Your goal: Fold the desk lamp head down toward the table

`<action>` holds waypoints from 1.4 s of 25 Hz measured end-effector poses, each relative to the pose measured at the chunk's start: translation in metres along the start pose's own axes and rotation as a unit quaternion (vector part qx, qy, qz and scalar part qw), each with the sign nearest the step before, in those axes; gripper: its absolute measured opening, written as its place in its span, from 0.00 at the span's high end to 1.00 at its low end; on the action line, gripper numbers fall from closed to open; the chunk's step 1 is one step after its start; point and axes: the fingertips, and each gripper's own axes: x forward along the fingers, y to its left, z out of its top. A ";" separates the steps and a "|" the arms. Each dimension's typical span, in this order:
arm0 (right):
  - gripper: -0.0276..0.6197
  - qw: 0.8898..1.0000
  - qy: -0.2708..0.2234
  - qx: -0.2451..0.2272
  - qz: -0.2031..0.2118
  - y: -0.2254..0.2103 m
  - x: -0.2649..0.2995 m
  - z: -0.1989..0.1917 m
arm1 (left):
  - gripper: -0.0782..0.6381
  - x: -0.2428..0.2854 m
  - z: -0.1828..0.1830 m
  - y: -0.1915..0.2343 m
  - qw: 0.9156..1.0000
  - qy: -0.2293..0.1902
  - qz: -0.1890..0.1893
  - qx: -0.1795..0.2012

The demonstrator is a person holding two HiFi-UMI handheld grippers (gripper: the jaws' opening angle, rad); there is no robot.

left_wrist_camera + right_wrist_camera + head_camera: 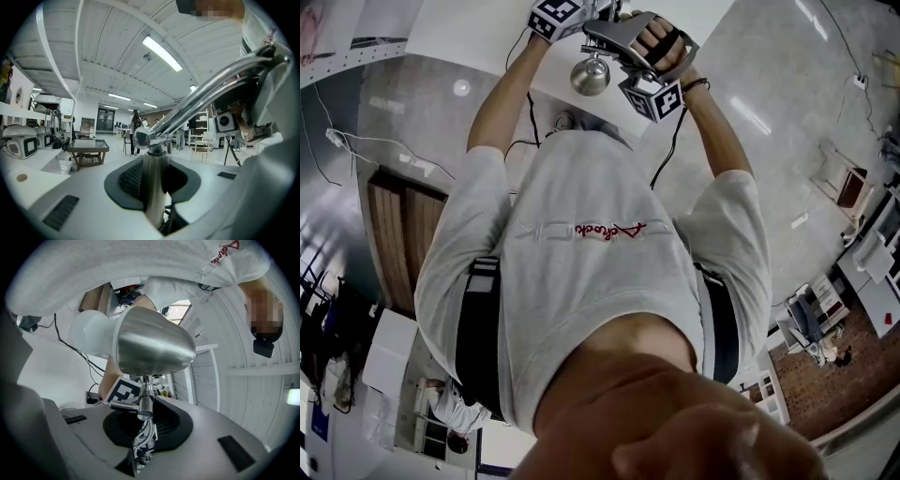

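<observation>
In the left gripper view, the left gripper (157,180) has its jaws clamped on the desk lamp's chrome upright post (153,161) at lower centre, and the chrome arm (211,89) slants from the joint toward the upper right. In the right gripper view, the right gripper (146,430) is pinched shut on the thin stem (142,441) just behind the lamp head (154,345), whose metal shade fills the middle of the frame. In the head view that head sits at top centre, between the person's raised forearms (502,103)

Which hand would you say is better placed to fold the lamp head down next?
Right, probably: the right gripper clamps the thin stem behind the lamp head; the left gripper holds the upright post.
</observation>
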 end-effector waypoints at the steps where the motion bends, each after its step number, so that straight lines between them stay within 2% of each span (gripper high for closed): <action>1: 0.89 1.000 -0.002 0.000 0.005 0.003 0.001 0.001 | 0.74 -0.001 -0.001 0.001 1.000 -0.001 0.001 -0.001; 8: 0.90 1.000 -0.007 -0.011 -0.007 0.005 -0.002 0.000 | 0.74 0.001 0.001 0.000 1.000 -0.003 0.003 -0.002; 14: 0.89 1.000 -0.006 -0.012 0.008 0.023 -0.005 0.003 | 0.74 0.001 0.002 0.000 1.000 -0.003 0.002 -0.002; 20: 0.89 0.999 -0.009 -0.031 -0.003 0.029 -0.003 0.004 | 0.74 -0.001 0.002 0.001 1.000 -0.004 0.003 -0.003; 25: 0.88 0.999 -0.005 -0.037 0.003 0.031 -0.004 0.004 | 0.74 0.000 0.003 0.000 1.000 -0.003 0.002 0.000; 28: 0.85 1.000 0.001 -0.015 0.017 0.034 -0.004 0.002 | 0.74 -0.001 0.000 -0.001 1.000 -0.007 -0.001 -0.001; 32: 0.73 0.997 0.018 0.060 0.041 0.034 -0.009 -0.007 | 0.70 -0.006 0.001 -0.003 1.000 -0.012 -0.008 -0.004; 35: 0.73 0.996 0.035 0.071 0.036 0.032 -0.015 -0.012 | 0.69 -0.014 -0.003 0.000 1.000 -0.006 0.000 0.001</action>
